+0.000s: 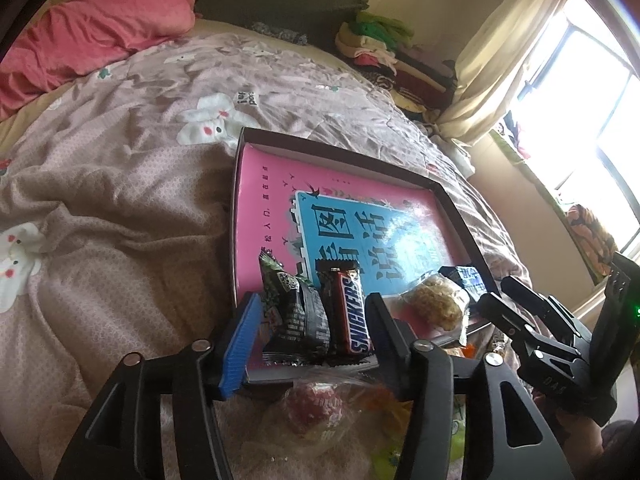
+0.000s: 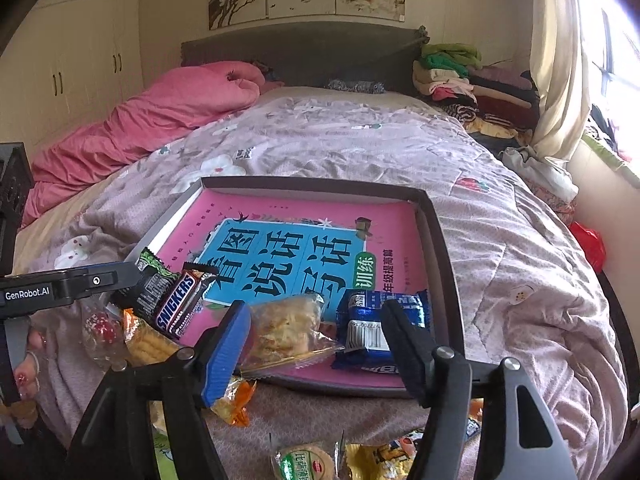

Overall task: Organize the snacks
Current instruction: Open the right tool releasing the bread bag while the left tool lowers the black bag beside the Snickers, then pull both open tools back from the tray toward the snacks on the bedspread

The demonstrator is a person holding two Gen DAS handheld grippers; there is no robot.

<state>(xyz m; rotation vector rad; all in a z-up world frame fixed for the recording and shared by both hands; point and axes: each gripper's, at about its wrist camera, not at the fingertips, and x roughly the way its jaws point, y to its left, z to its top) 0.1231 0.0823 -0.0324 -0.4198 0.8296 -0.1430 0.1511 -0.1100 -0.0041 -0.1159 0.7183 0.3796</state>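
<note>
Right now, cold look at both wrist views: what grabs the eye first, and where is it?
The shallow tray on the bed, floored with a bright pink and blue book cover, dominates the middle. Along its near edge lies a row of snacks: a black-green packet, a Snickers bar, a clear-wrapped pastry and a blue packet. The left gripper brackets the Snickers end, the right gripper the pastry end, both open.

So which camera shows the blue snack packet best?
The right wrist view. There the blue packet lies near the middle, in the tray's near corner, with its barcode showing, though a jaw covers one end. In the left wrist view the packet is small, dark and partly behind the clear pastry bag.
</note>
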